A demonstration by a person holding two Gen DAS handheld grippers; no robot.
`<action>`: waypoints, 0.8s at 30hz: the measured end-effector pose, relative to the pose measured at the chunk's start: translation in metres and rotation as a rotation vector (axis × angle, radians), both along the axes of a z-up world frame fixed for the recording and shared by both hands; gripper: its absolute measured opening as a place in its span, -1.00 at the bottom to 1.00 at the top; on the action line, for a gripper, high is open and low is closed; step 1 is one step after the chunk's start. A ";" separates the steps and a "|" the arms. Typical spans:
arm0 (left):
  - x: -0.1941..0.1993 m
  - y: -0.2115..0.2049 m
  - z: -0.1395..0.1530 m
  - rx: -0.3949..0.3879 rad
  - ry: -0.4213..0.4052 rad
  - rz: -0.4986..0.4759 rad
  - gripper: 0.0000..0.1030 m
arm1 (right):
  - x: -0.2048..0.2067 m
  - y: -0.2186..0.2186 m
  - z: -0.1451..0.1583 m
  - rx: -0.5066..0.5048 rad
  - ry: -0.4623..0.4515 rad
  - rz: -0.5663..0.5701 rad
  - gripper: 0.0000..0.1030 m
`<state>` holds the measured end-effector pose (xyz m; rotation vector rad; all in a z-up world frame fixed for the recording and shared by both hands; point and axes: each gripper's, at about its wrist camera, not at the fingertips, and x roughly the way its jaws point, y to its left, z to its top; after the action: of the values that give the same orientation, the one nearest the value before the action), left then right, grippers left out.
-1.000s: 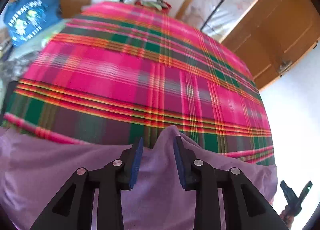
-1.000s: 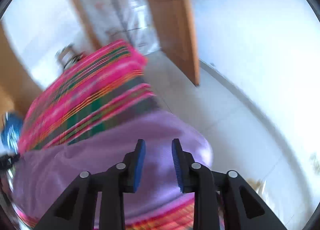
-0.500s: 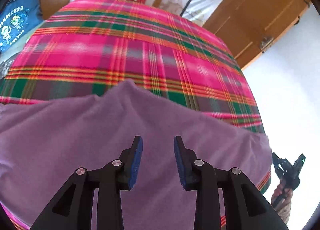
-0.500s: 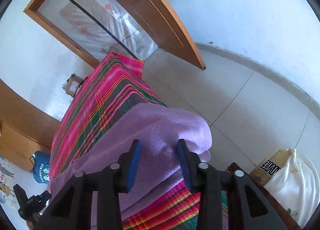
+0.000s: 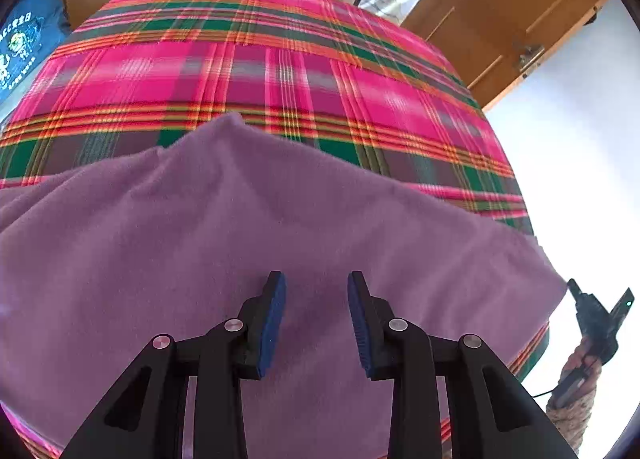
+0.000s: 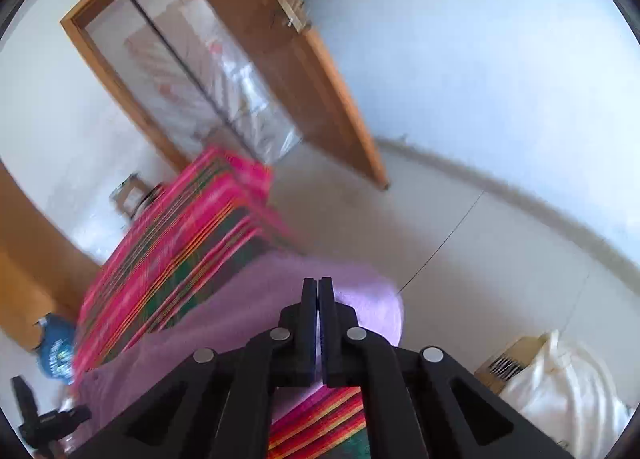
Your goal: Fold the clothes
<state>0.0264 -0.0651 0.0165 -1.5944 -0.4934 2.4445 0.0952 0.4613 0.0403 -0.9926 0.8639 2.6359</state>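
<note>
Purple fleece cloth [image 5: 280,227] lies spread over a bed, soft and matte with a faint nap, its far edge rising to a blunt peak well ahead of the left gripper [image 5: 316,319]. That gripper hangs over the cloth with its blue-padded fingers [image 5: 272,319] apart and nothing pinched between them. The right gripper [image 6: 319,323] has just been closing and its fingers now stand together at the cloth's rounded corner; whether fabric is caught between them cannot be told. Under the cloth, beyond both pairs of fingers, stretches a pink, green and orange plaid bedspread [image 5: 256,71] of woven stripes. Right of the right fingers, a cardboard box [image 6: 504,363] holds a crumpled white fabric [image 6: 568,391]. Farther ahead stands an open wooden door [image 6: 304,71].
</note>
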 end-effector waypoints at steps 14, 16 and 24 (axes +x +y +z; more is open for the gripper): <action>-0.003 0.004 -0.006 -0.007 -0.013 -0.003 -0.35 | -0.017 0.012 -0.014 -0.009 -0.082 -0.005 -0.56; -0.003 0.005 -0.005 -0.008 -0.013 0.000 -0.35 | -0.029 0.008 -0.009 -0.005 -0.071 0.038 -0.42; -0.001 0.004 -0.005 -0.009 -0.015 -0.001 -0.35 | -0.098 -0.025 -0.028 0.049 -0.158 0.277 -0.29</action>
<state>0.0251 -0.0612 0.0111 -1.6175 -0.4850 2.4395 -0.0029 0.4358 0.0127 -1.3746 0.6654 2.7347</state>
